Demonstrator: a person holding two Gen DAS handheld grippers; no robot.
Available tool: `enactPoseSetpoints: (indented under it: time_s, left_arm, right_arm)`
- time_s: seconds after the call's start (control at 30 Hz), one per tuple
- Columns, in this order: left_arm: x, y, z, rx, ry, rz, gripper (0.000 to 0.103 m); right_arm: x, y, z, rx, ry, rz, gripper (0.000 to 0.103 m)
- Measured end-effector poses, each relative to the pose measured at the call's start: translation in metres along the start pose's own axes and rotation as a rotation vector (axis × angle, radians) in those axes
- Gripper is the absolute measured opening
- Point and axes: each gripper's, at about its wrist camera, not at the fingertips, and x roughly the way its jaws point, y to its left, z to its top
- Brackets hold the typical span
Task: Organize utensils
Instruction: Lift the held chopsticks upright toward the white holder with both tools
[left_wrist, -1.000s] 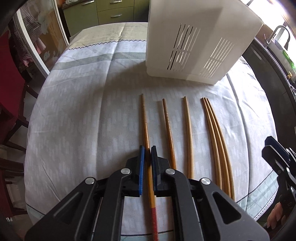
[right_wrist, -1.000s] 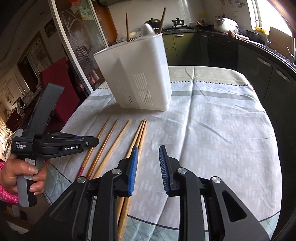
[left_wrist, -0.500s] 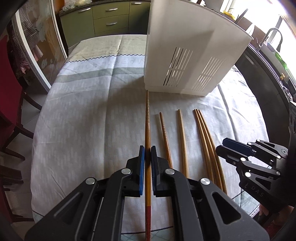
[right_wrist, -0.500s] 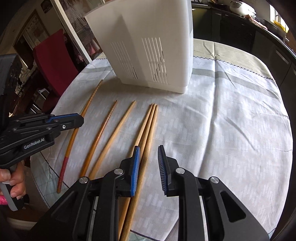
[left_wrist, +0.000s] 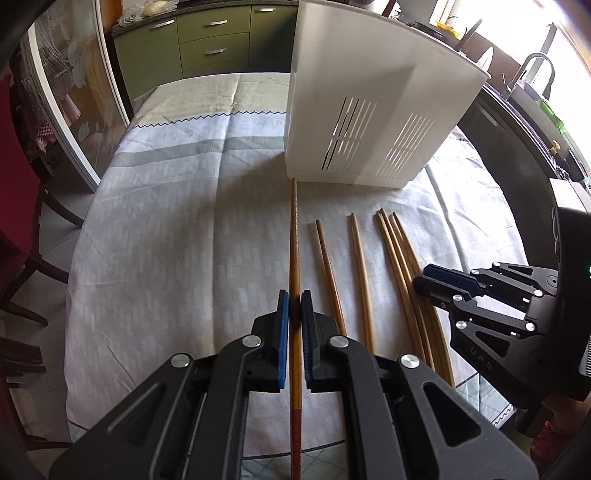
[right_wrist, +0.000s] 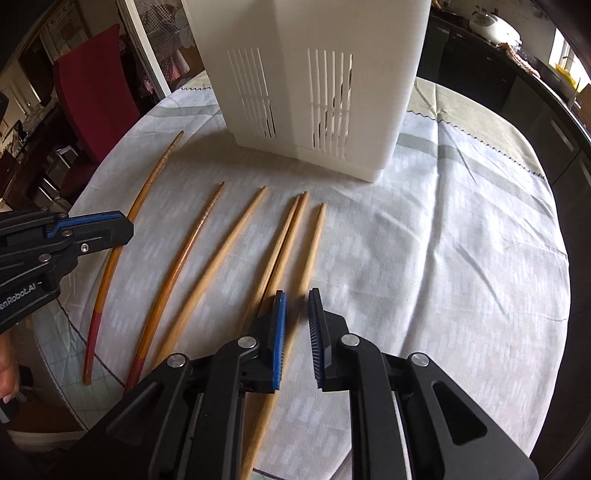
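Left wrist view: two grippers work a row of chopsticks before a white utensil caddy.

Biggest, the slotted white caddy (left_wrist: 354, 110) stands upright on the tablecloth (left_wrist: 166, 240); dark shapes show through its slots, unidentifiable. Left gripper (left_wrist: 294, 325) is clamped on the red-ended chopstick (left_wrist: 294, 236), likely for lifting into it. Right gripper (right_wrist: 295, 334) is closing around the rightmost pale chopstick (right_wrist: 312, 243), pads not yet touching.

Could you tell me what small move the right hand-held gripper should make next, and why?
Probably finish closing. The right hand-held gripper has its jaws closing around the rightmost chopstick, pads not yet pressing it, while the left hand-held gripper already clamps the red-tipped chopstick before the white utensil holder.
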Motion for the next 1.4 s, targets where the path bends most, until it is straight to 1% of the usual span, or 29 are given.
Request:
enactPoseSetpoints:
  time_s: [0.1,0.17,0.3,0.53,0.7,0.97,1.2,1.4]
  left_arm:
    - [0.000,0.000,-0.001,0.000,-0.002,-0.002,0.007]
    - [-0.001,0.000,0.000,0.001,-0.004,-0.004,0.007]
    - [-0.006,0.000,-0.001,0.010,-0.016,-0.007,0.007]
    - [-0.024,-0.001,0.003,0.020,-0.058,-0.005,0.007]
    - [-0.041,-0.002,0.005,0.033,-0.091,-0.014,0.007]
    - [-0.064,-0.004,0.003,0.053,-0.136,-0.016,0.007]
    - [-0.079,-0.003,0.000,0.062,-0.168,-0.019,0.007]
    - [-0.095,-0.008,-0.001,0.079,-0.210,-0.023,0.007]
  right_arm:
    - [0.000,0.003,-0.003,-0.004,-0.030,-0.026,0.010]
    - [-0.002,0.001,-0.006,0.022,-0.043,-0.009,0.007]
    - [-0.020,-0.010,-0.008,0.067,-0.098,0.036,0.007]
    - [-0.080,-0.031,-0.011,0.117,-0.238,0.126,0.007]
    - [-0.116,-0.043,-0.017,0.129,-0.319,0.160,0.007]
    - [-0.151,-0.037,-0.043,0.102,-0.396,0.165,0.007]
    - [-0.170,-0.035,-0.055,0.104,-0.445,0.170,0.007]
    - [-0.177,-0.039,-0.057,0.108,-0.483,0.138,0.007]
